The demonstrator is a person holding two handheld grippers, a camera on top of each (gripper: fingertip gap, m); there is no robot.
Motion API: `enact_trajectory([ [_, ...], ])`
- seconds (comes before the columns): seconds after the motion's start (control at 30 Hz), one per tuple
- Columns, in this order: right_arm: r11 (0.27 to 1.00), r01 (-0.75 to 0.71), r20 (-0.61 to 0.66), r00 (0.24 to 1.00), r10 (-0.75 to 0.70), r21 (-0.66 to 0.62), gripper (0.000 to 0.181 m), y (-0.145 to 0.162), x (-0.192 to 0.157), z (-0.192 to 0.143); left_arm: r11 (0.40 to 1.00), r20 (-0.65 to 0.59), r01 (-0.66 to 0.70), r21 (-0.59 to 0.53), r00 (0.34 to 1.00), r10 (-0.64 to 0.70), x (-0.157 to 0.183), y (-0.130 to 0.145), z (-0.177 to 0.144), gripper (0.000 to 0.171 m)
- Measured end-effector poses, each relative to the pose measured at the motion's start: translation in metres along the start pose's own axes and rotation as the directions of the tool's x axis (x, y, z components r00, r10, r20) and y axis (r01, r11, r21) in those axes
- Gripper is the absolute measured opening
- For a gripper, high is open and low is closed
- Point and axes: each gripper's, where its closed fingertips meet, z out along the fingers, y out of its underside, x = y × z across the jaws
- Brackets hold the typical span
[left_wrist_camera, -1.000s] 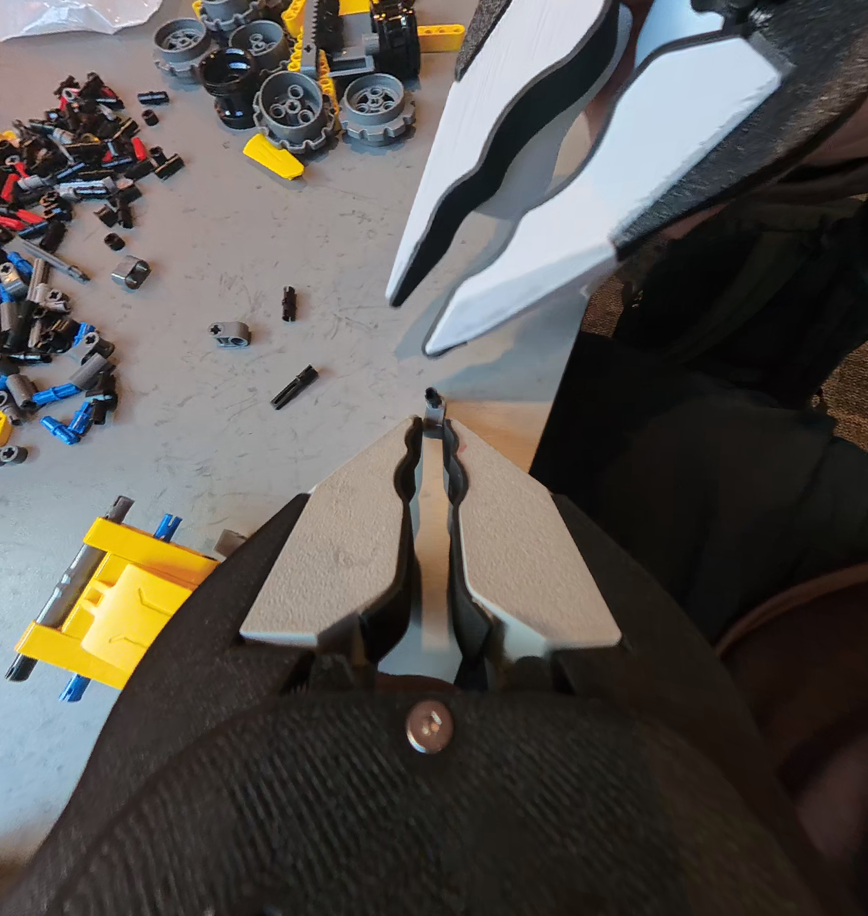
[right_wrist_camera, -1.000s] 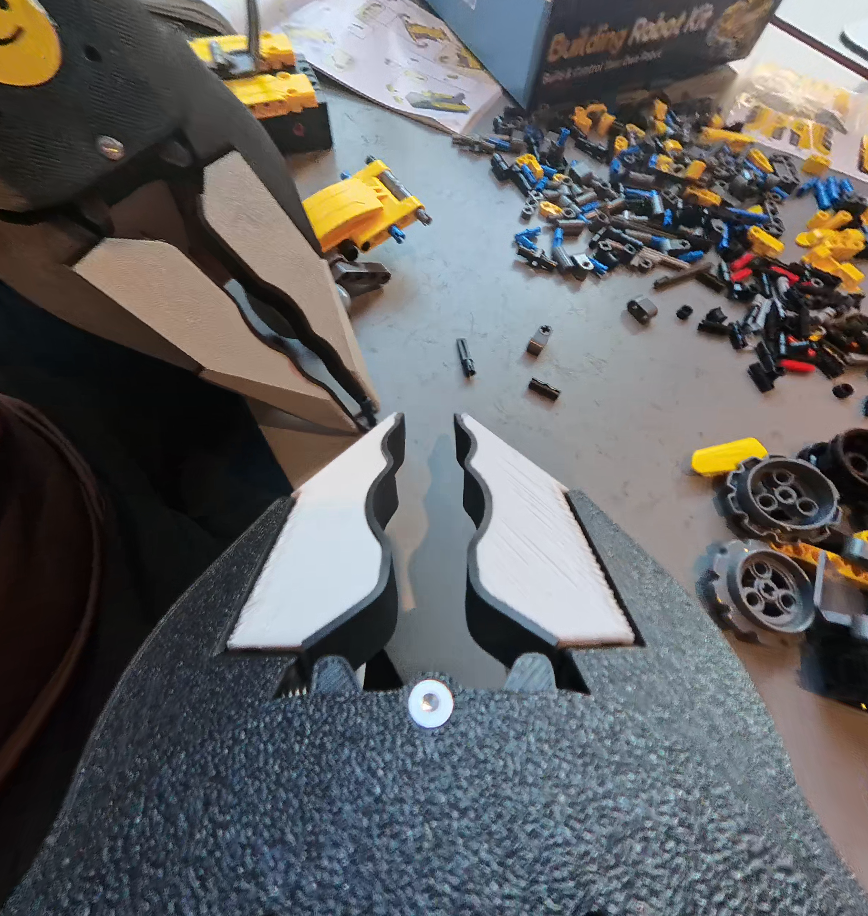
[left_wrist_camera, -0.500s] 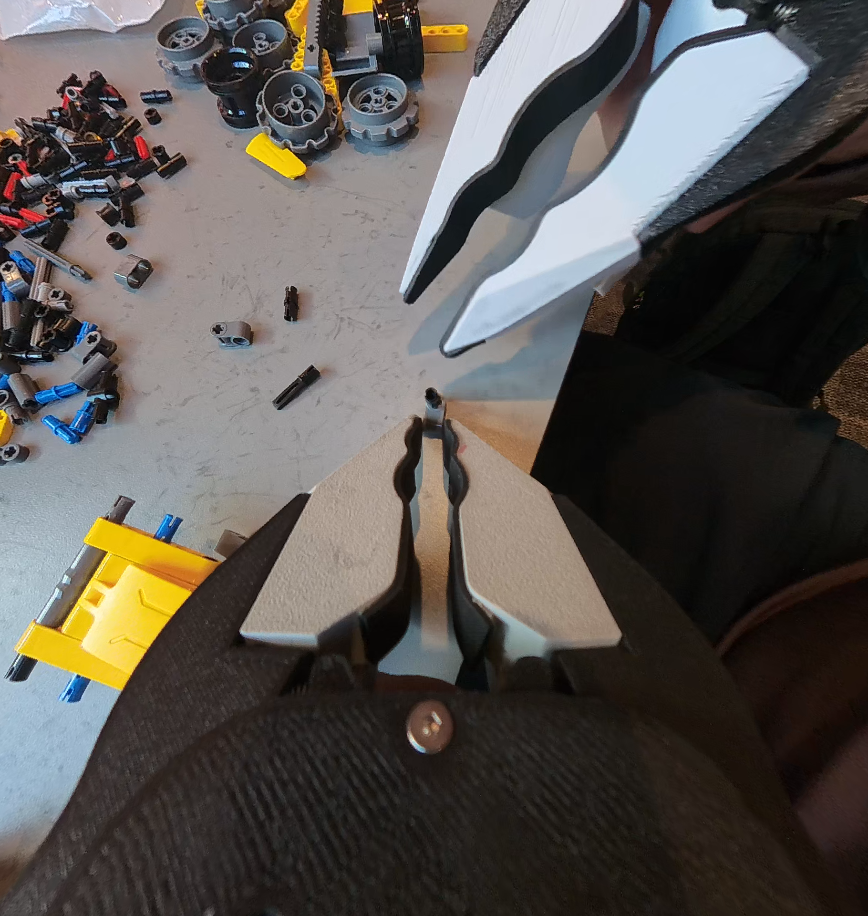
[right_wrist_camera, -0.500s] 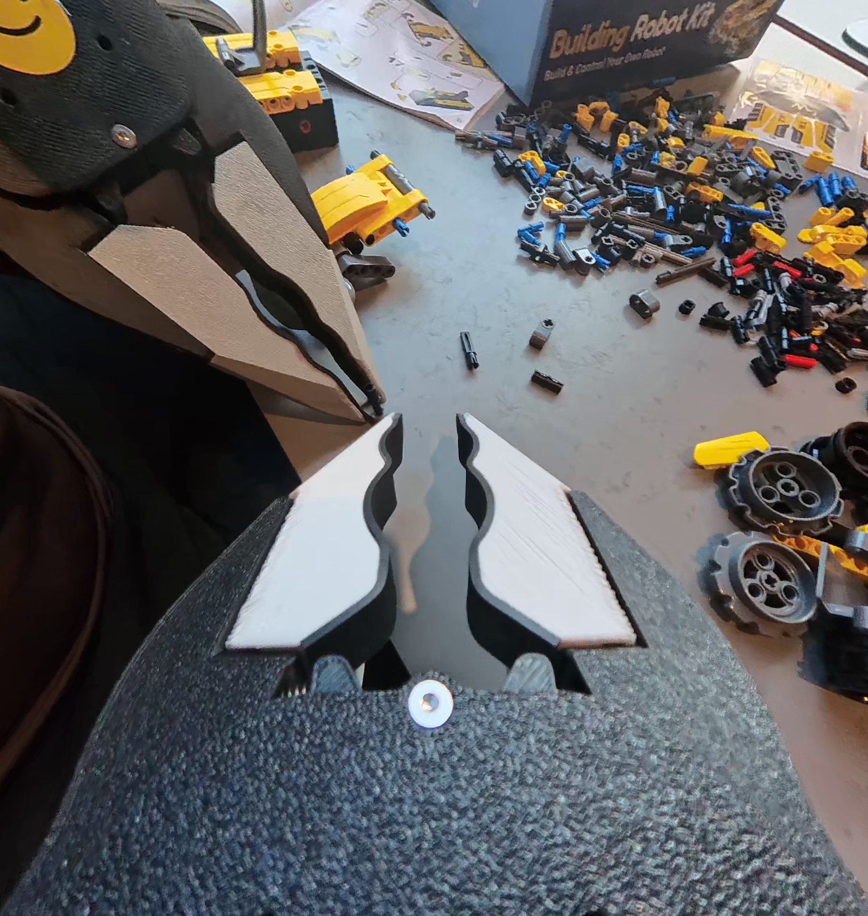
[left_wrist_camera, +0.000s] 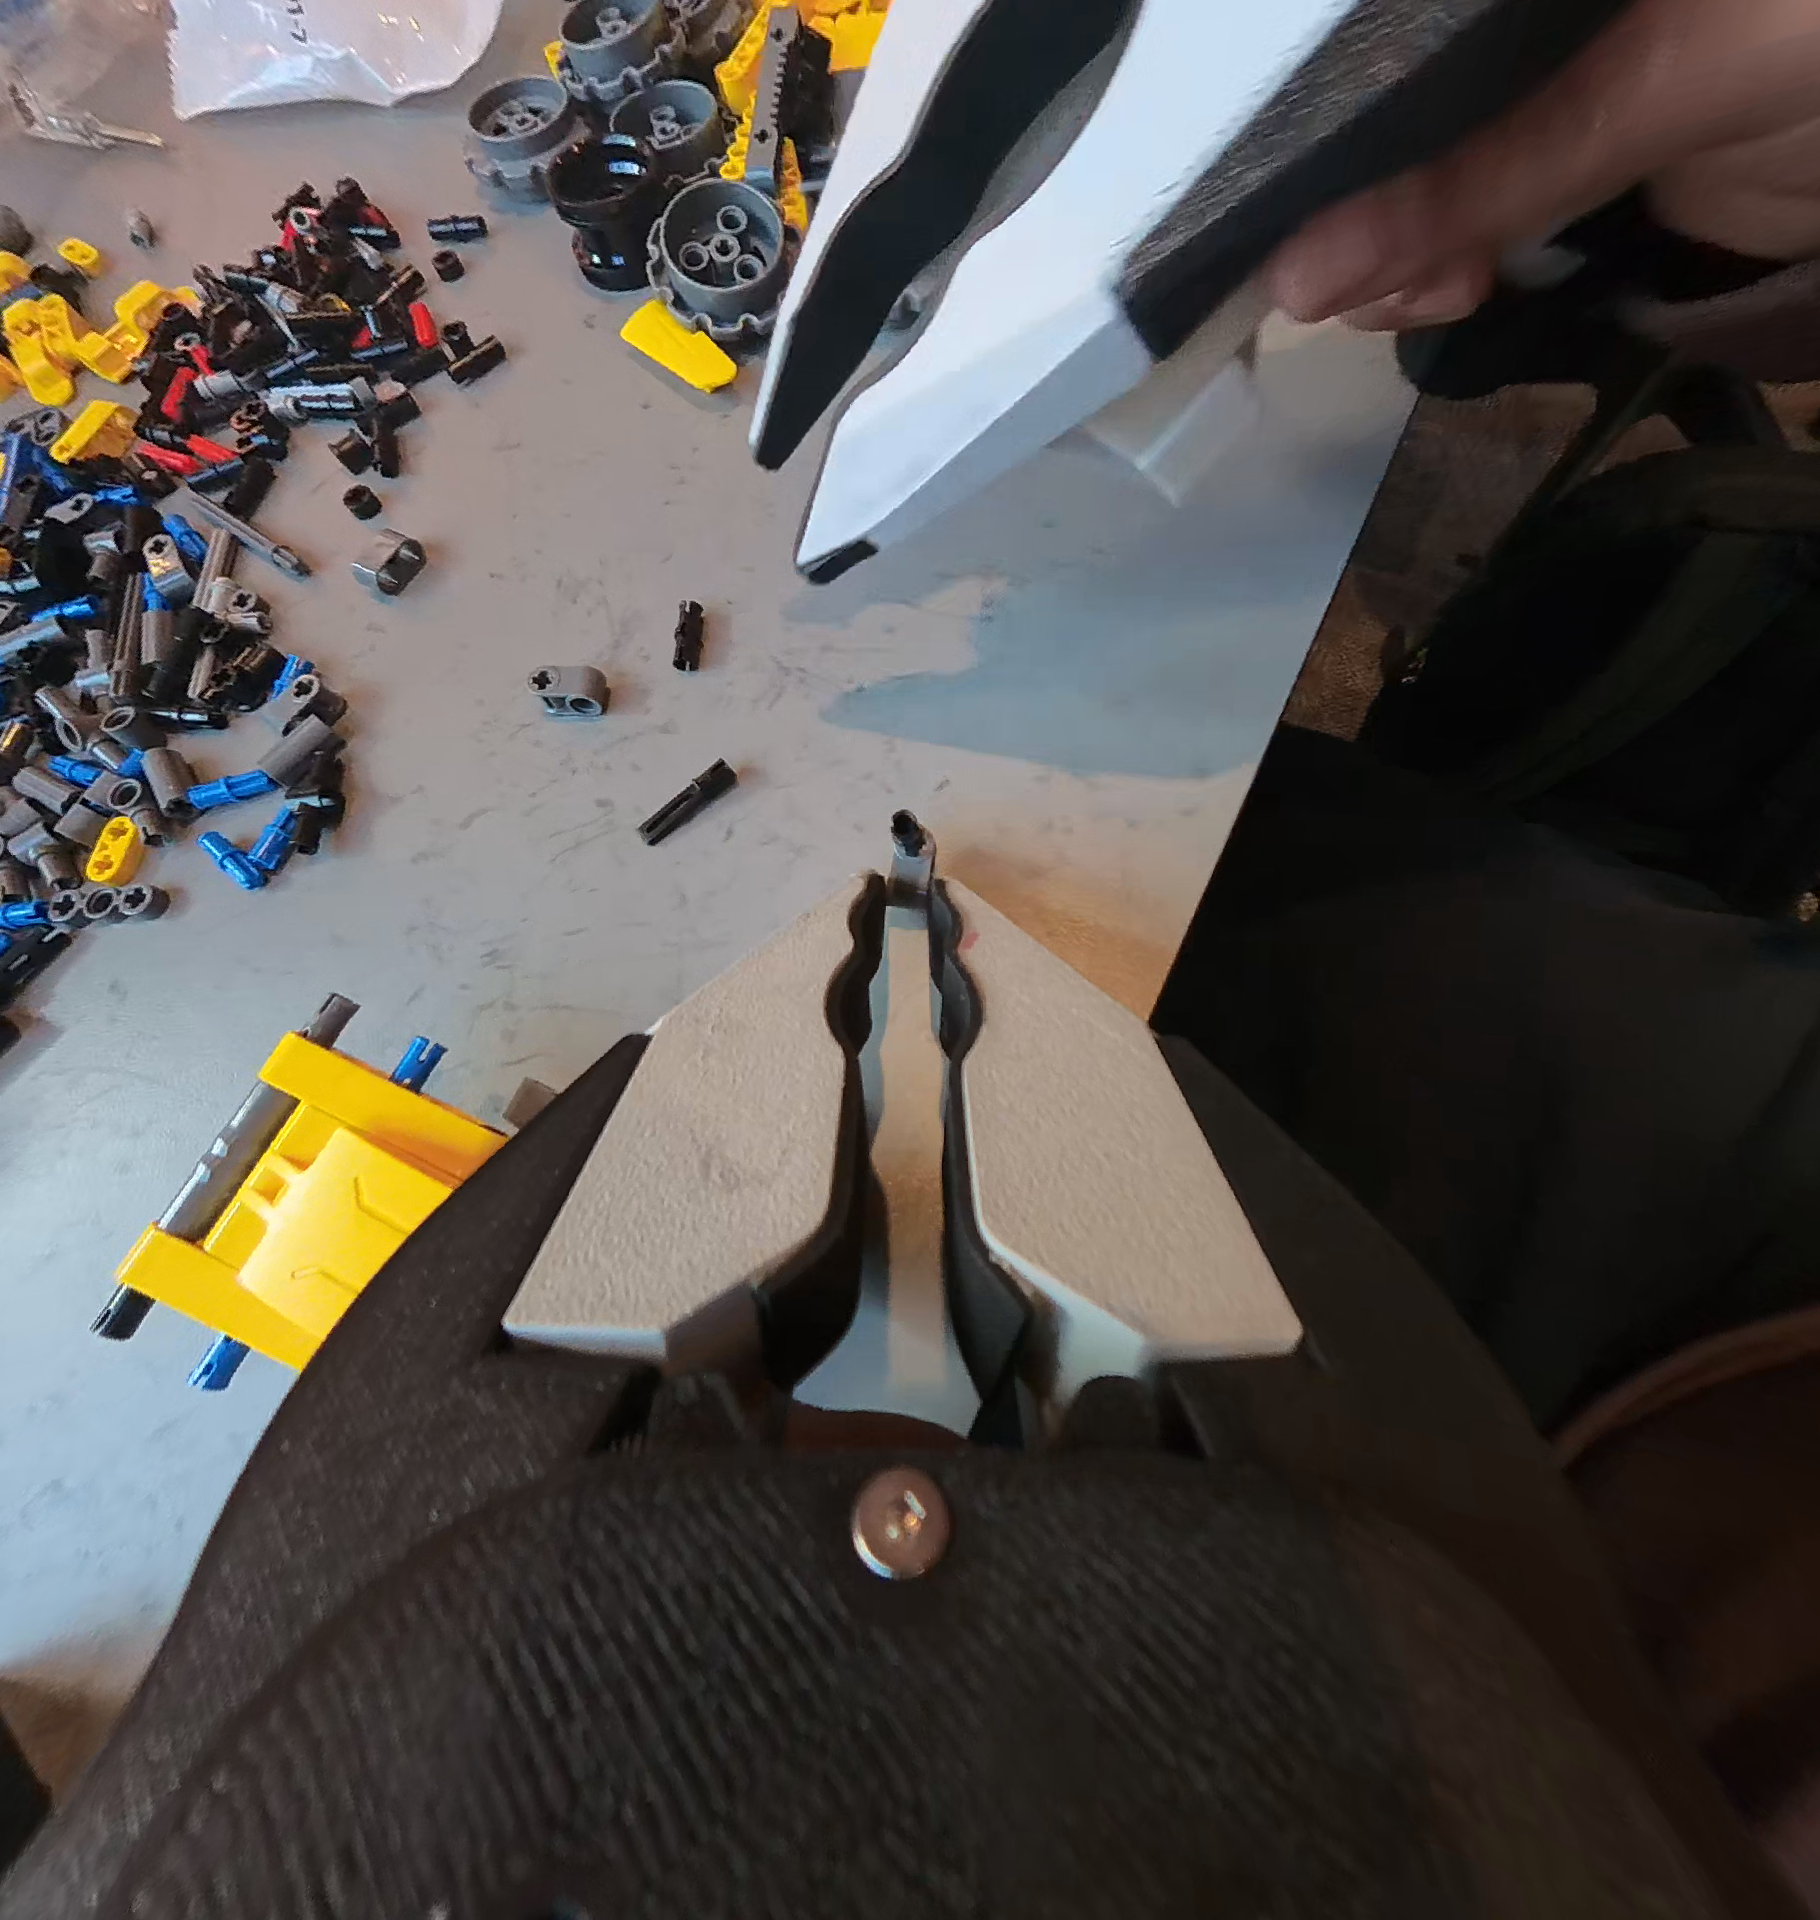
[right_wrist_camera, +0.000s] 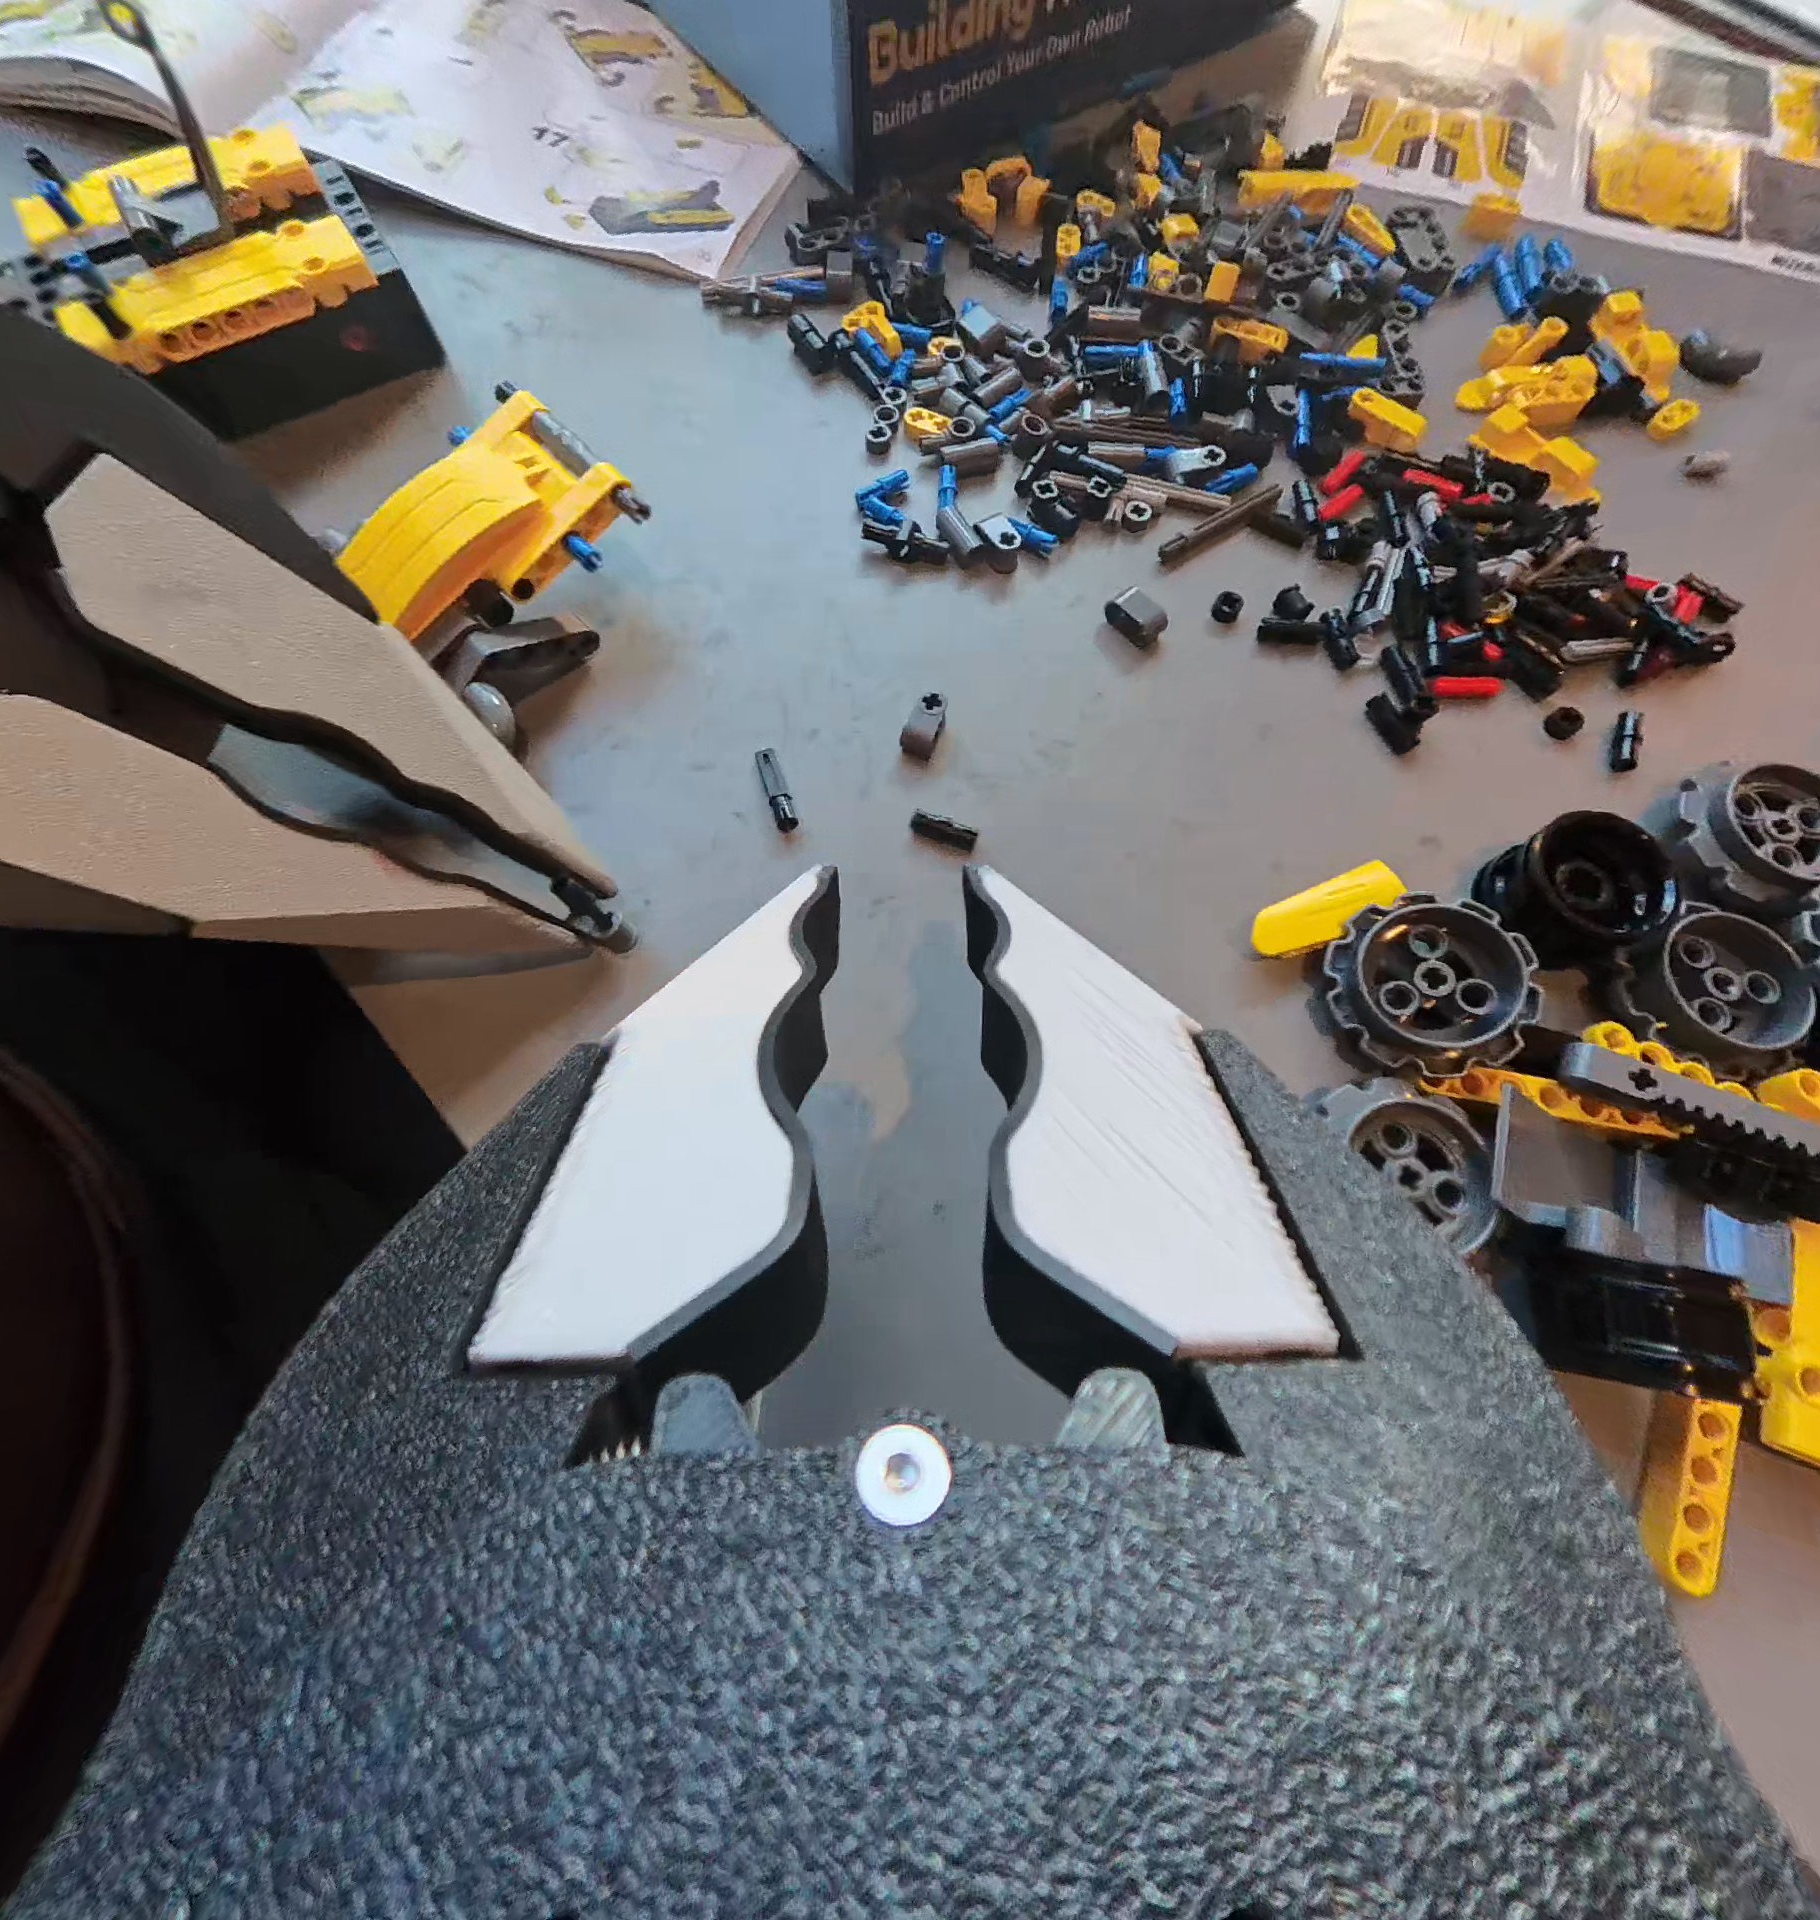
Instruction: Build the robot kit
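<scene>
My left gripper (left_wrist_camera: 906, 883) has grey fingers shut on a small grey connector with a black pin (left_wrist_camera: 908, 852) that sticks out past the tips, near the table's front edge. It also shows at the left of the right wrist view (right_wrist_camera: 594, 914). My right gripper (right_wrist_camera: 901, 878) has white fingers, is open and empty, and hovers over the table; it shows at the top of the left wrist view (left_wrist_camera: 797, 509). Just ahead of its tips lie a short black pin (right_wrist_camera: 942, 828), a black axle pin (right_wrist_camera: 776, 790) and a grey connector (right_wrist_camera: 924, 722).
A big pile of small black, blue, yellow and red parts (right_wrist_camera: 1197, 416) lies beyond. Grey and black wheels (right_wrist_camera: 1425, 977) and a yellow chassis (right_wrist_camera: 1664, 1226) sit right. A yellow sub-assembly (right_wrist_camera: 490, 520), another build (right_wrist_camera: 210, 270), a booklet (right_wrist_camera: 532, 125) and a box (right_wrist_camera: 1041, 73) stand behind. The table edge (left_wrist_camera: 1280, 727) runs at the right. Across from one pair of fingers to the other is roughly 7 centimetres. The left tips stand about 20 centimetres off the build (right_wrist_camera: 210, 270).
My right gripper has moved forward over the table, away from the left gripper, and the short black pin now lies just ahead of its tips. The left gripper has kept still, holding its piece.
</scene>
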Motion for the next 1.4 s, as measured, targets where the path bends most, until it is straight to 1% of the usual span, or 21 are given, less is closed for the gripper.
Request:
enact_trajectory([
  [0.07, 0.999, 0.025, -0.008, 1.0, -0.026, -0.041, 0.022, 0.003, 0.005, 0.006, 1.0, -0.007, 0.011, 0.001, 1.0, -0.011, 0.0, 0.0, 0.0, 0.006],
  [0.13, 0.993, 0.086, 0.013, 0.996, -0.085, -0.079, 0.025, 0.005, 0.004, 0.011, 1.0, -0.019, 0.024, -0.005, 1.0, -0.024, 0.0, 0.0, 0.0, 0.005],
  [0.23, 0.966, 0.218, 0.068, 0.975, -0.21, -0.141, 0.023, 0.007, 0.006, 0.014, 0.999, -0.033, 0.036, -0.018, 0.999, -0.036, 0.0, 0.002, 0.0, 0.006],
  [0.3, 0.943, 0.283, 0.107, 0.957, -0.268, -0.173, 0.024, 0.006, 0.01, 0.017, 0.999, -0.039, 0.039, -0.021, 0.998, -0.04, 0.0, 0.003, 0.0, 0.006],
  [0.37, 0.922, 0.34, 0.17, 0.935, -0.31, -0.186, 0.024, 0.005, 0.009, 0.021, 0.999, -0.047, 0.038, -0.025, 0.998, -0.039, 0.001, 0.003, 0.0, 0.007],
  [0.47, 0.885, 0.411, 0.225, 0.904, -0.364, -0.219, 0.022, 0.006, 0.013, 0.032, 0.999, -0.052, 0.041, -0.029, 0.998, -0.043, 0.002, 0.003, 0.0, 0.01],
  [0.53, 0.867, 0.436, 0.258, 0.89, -0.376, -0.24, 0.02, 0.007, 0.015, 0.038, 0.999, -0.062, 0.043, -0.027, 0.997, -0.044, 0.003, 0.002, 0.0, 0.013],
  [0.63, 0.869, 0.427, 0.319, 0.884, -0.342, -0.252, 0.005, 0.009, 0.011, 0.039, 0.999, -0.066, 0.039, -0.025, 0.997, -0.04, 0.003, 0.002, -0.002, 0.016],
  [0.8, 0.881, 0.399, 0.275, 0.903, -0.33, -0.253, 0.0, 0.015, 0.009, 0.029, 1.0, -0.059, 0.012, -0.028, 0.998, -0.014, 0.001, 0.002, -0.008, 0.018],
  [1.0, 0.943, 0.264, 0.21, 0.952, -0.222, -0.201, 0.001, 0.027, -0.005, -0.003, 0.995, -0.059, -0.06, -0.076, 0.997, 0.056, 0.002, 0.004, -0.01, 0.016],
  [1.1, 0.961, 0.221, 0.196, 0.963, -0.187, -0.166, 0.0, 0.031, -0.013, -0.014, 0.993, -0.077, -0.071, -0.097, 0.995, 0.063, 0.007, 0.005, -0.006, 0.015],
  [1.17, 0.968, 0.193, 0.193, 0.968, -0.162, -0.157, 0.001, 0.034, -0.016, -0.018, 0.99, -0.086, -0.071, -0.118, 0.994, 0.061, 0.01, 0.006, -0.002, 0.015],
  [1.3, 0.975, 0.168, 0.216, 0.967, -0.134, -0.148, 0.0, 0.043, -0.025, -0.024, 0.991, -0.1, -0.061, -0.119, 0.994, 0.049, 0.016, 0.004, 0.0, 0.01],
  [1.4, 0.973, 0.175, 0.22, 0.965, -0.14, -0.15, 0.0, 0.049, -0.029, -0.022, 0.989, -0.094, -0.069, -0.132, 0.994, 0.056, 0.017, 0.004, 0.0, 0.014],
])
